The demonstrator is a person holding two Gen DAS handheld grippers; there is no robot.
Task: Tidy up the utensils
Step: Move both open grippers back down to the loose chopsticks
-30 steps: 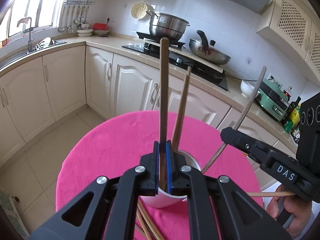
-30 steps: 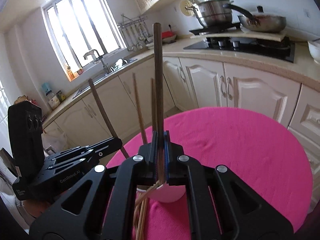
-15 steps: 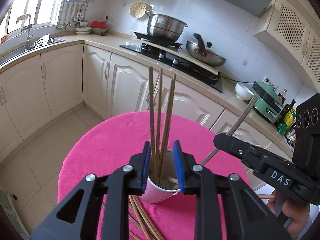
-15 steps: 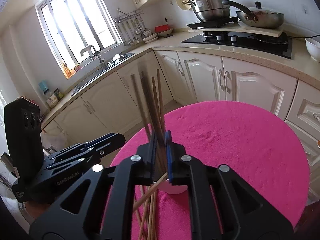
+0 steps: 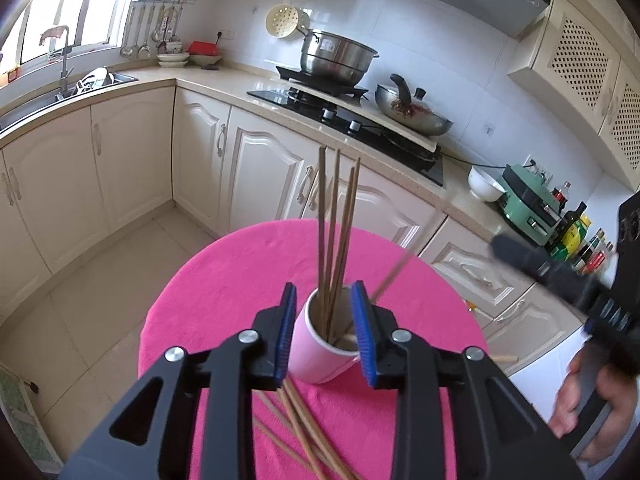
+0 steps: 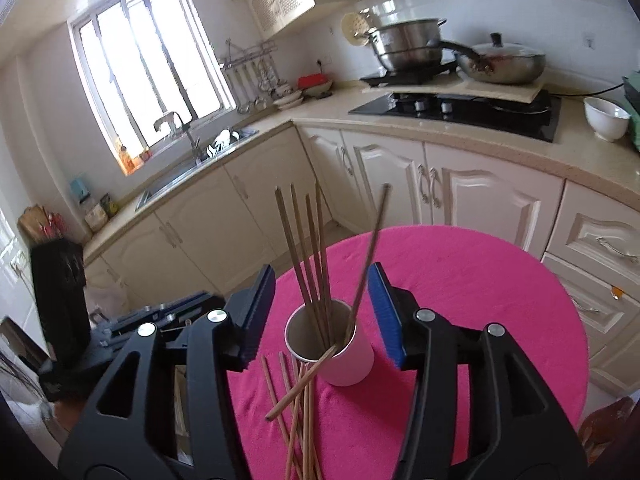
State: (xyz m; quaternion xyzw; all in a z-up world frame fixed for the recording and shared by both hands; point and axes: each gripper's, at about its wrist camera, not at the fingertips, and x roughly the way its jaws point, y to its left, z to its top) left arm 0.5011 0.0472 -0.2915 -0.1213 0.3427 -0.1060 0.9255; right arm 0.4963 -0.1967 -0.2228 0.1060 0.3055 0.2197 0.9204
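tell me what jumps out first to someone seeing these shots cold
The bright pink tablecloth on the round table stands out against the cream kitchen. Near its middle stands a pink cup with wooden chopsticks upright in it, and more loose chopsticks lie in front of it. The left gripper and right gripper frame the cup, both open.

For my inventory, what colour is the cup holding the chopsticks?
Pink outside, the cup shows best in the left wrist view.

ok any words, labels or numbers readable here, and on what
None can be read.
Side lettering on the right gripper, whose fingers have just been opening with nothing gripped: motion-blurred.
Sticker on the steel pot: too small.
Labels on the bottles: too small.
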